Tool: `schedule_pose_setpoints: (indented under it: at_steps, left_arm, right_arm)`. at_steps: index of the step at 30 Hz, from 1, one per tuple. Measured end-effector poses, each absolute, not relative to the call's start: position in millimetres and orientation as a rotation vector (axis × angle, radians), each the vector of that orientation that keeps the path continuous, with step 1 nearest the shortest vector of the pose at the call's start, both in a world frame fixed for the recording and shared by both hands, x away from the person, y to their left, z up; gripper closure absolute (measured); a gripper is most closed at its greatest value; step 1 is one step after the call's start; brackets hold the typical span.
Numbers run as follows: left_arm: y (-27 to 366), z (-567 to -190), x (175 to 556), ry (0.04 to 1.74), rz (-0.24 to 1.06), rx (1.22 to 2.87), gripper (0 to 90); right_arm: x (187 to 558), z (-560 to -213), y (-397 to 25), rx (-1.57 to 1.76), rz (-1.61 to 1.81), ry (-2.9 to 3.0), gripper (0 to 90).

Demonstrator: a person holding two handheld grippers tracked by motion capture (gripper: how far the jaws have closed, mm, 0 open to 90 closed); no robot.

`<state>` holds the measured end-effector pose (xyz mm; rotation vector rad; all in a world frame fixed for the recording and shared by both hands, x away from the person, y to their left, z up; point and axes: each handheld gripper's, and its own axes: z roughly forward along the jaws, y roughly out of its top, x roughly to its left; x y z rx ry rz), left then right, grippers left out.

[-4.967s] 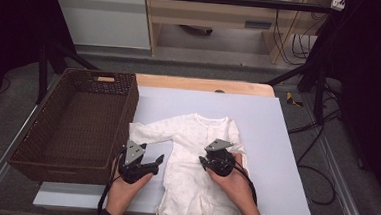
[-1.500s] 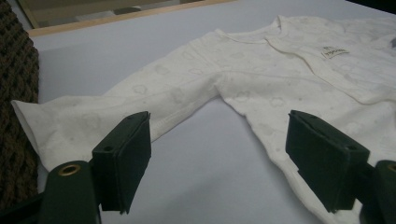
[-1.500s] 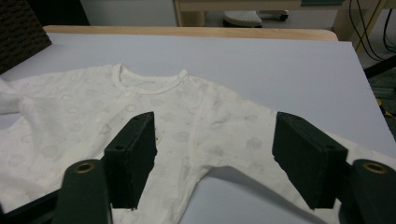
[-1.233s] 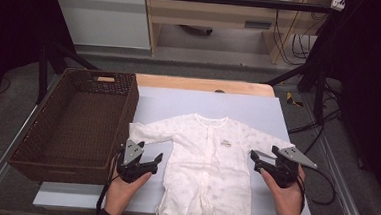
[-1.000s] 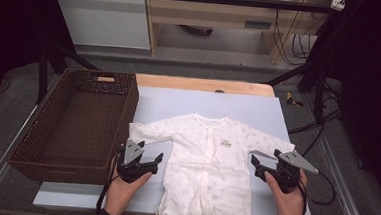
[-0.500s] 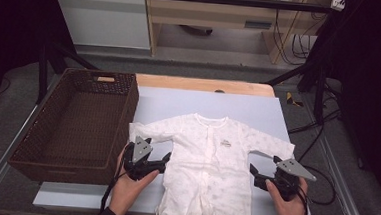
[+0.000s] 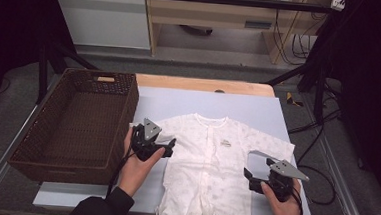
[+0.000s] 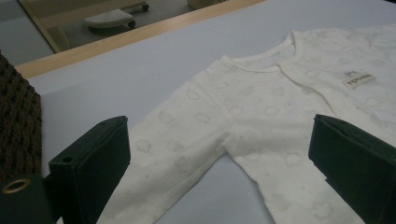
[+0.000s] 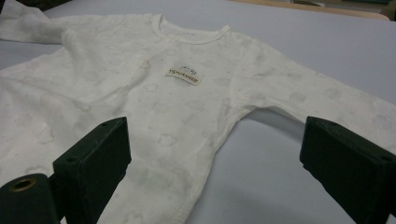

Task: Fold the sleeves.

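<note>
A: Entry. White baby romper [image 7: 209,168] lies flat, front up, on the pale mat [image 7: 258,111]. Collar points away from the person, legs toward the near edge, so its long axis runs near-to-far. Both sleeves are spread sideways.

B: Gripper states?

A: Left gripper [image 7: 162,150] has its jaws spread wide, nothing between them. In the left gripper view the left sleeve [image 8: 177,158] and its armpit seam lie in the gap ahead of the jaws. Right gripper [image 7: 252,177] is likewise wide and empty; in the right gripper view the side seam and the underside of the right sleeve [image 9: 317,100] sit between its jaws.

B: Which is nearer to cloth?

A: The left one. From the high view its jaw tips are at the sleeve, about touching; contact cannot be confirmed. The right one sits lower along the garment, just beside the body's edge, below the right sleeve.

B: Deciding relation for the next move?

A: Judgement: each sleeve lies outboard of the body and just ahead of its own gripper, so each is a same-side pick and no crossing is needed. Wicker basket [image 7: 77,125] stands off the mat's left edge, nearer the left hand [image 7: 135,168].
</note>
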<state>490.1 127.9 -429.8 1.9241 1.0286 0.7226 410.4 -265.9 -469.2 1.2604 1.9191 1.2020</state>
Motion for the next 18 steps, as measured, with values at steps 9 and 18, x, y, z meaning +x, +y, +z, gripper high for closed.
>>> schedule_pose_setpoints:
  at_steps: [9,18]
  left_arm:
    - [134.1,-442.6,506.2,1.099,0.732,1.949,6.8]
    - [131.9,-457.2,514.0,1.138,0.708,2.018,7.7]
  right_arm:
    - [411.1,-471.9,-264.6,1.262,1.187,1.942,8.9]
    - [411.6,-475.3,-261.6,1.257,1.172,1.966,8.9]
